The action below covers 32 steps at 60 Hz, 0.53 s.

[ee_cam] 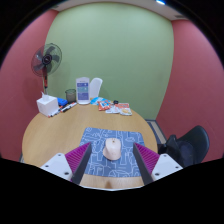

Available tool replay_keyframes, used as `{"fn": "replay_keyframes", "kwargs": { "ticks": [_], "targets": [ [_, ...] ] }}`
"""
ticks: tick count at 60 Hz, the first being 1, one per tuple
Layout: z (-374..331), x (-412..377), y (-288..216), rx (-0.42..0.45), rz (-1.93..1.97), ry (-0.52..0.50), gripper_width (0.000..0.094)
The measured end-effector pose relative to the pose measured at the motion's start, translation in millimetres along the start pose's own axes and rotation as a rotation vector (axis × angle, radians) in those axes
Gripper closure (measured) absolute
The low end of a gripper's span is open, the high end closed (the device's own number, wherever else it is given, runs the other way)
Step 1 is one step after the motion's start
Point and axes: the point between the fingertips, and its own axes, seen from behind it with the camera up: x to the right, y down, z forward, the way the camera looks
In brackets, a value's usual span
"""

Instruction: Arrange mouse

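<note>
A small white computer mouse point(112, 148) sits on a grey patterned mat point(98, 137) atop the round wooden surface point(55, 132). The hand-held gripper point(112, 160) stands released, the mouse between its fingers with gaps either side.

Claw-mounted camera looks forward and slightly down across the table point(60, 135) toward the wall point(110, 50).

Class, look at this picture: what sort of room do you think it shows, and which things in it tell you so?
Probably a small office or meeting room: a round wooden table, a black office chair and a standing fan by the wall. A mouse lies on a mat between the open tool's fingers.
</note>
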Motion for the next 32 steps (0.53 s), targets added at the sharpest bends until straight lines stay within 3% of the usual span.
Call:
{"fn": "replay_keyframes", "kwargs": {
  "ticks": [16, 32],
  "targets": [
    [-104, -12, 6, 0.039, -0.013, 0.033, 0.0096],
    [-138, -17, 11, 0.050, 0.002, 0.045, 0.0097]
  ]
}}
